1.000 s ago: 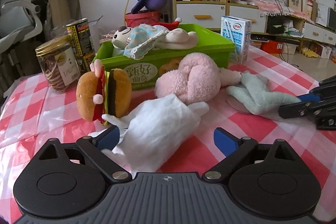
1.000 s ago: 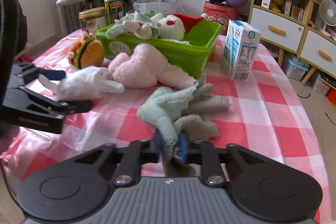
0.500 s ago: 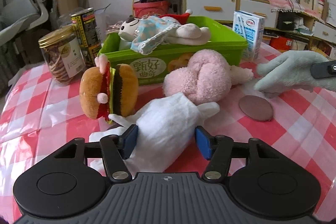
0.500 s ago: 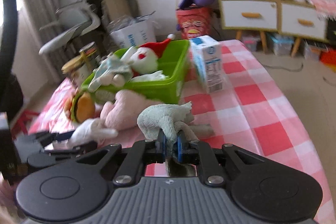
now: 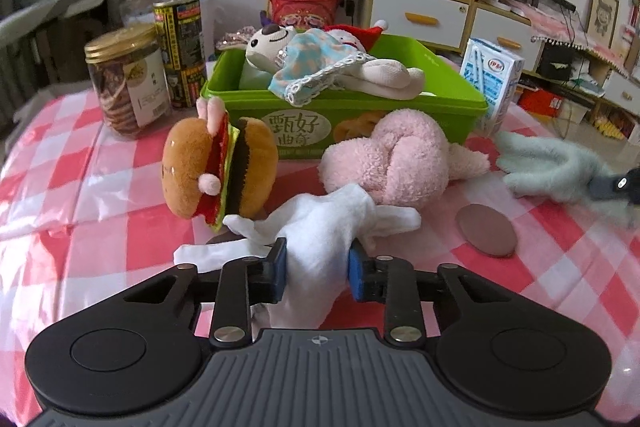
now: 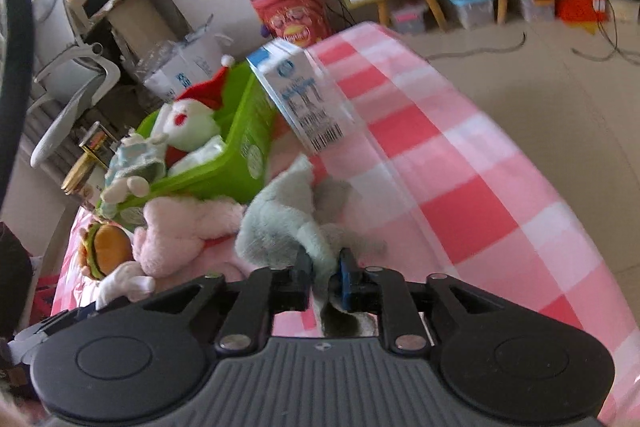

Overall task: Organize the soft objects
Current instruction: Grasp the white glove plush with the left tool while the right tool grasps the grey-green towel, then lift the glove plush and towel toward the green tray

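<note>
A white glove (image 5: 320, 223) lies on the checked tablecloth, and my left gripper (image 5: 316, 267) is closing on it, blue pads pressing its sides. Just beyond it are a burger plush (image 5: 218, 167) and a pink plush (image 5: 388, 163), in front of the green box (image 5: 440, 103), which holds a rabbit doll and a Santa toy. My right gripper (image 6: 324, 279) holds a pale green plush (image 6: 276, 227) above the table, rolled to one side. Its jaws are opening slightly, with the fabric still pinched between them. That plush also shows in the left wrist view (image 5: 548, 167).
A cookie jar (image 5: 124, 83) and a tin can (image 5: 182, 51) stand left of the box. A milk carton (image 6: 304, 95) stands at its right end. A brown round coaster (image 5: 486, 229) lies on the cloth. The table edge (image 6: 540, 163) drops to the floor on the right.
My left jaws went from wide open to closed on the white glove. The right gripper lifted the pale green plush off the cloth, rolled and moved sideways, uncovering the brown coaster.
</note>
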The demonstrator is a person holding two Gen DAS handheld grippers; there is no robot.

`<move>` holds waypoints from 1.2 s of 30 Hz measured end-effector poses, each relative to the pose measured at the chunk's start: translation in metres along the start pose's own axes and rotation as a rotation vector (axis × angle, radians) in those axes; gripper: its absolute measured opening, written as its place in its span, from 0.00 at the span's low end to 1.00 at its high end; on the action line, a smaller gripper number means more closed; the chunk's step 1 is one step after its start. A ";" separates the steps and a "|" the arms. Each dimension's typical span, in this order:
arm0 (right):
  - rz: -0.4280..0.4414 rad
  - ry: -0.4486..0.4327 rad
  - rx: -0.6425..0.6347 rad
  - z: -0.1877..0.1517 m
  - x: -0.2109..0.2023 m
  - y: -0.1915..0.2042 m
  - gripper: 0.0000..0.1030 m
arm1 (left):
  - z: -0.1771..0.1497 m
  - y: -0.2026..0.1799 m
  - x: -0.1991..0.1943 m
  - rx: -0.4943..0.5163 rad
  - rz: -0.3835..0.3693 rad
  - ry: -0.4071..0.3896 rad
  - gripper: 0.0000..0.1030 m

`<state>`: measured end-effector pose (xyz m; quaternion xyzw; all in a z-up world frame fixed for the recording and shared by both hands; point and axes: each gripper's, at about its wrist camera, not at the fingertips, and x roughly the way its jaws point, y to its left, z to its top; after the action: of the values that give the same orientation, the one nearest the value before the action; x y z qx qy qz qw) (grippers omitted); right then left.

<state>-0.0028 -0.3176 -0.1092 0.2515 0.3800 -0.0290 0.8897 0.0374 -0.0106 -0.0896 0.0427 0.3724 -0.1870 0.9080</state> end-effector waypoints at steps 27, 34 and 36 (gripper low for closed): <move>-0.169 0.065 -0.273 -0.026 0.046 0.052 0.48 | -0.008 -0.015 -0.002 0.102 0.002 0.093 0.36; -0.171 0.069 -0.331 -0.028 0.042 0.060 0.05 | 0.000 -0.011 -0.010 0.034 0.010 0.107 0.22; -0.151 0.071 -0.302 -0.026 0.037 0.058 0.05 | 0.002 -0.010 -0.015 0.019 0.001 0.104 0.21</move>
<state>0.0207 -0.2494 -0.1251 0.0866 0.4289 -0.0297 0.8987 0.0252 -0.0157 -0.0773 0.0612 0.4173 -0.1877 0.8870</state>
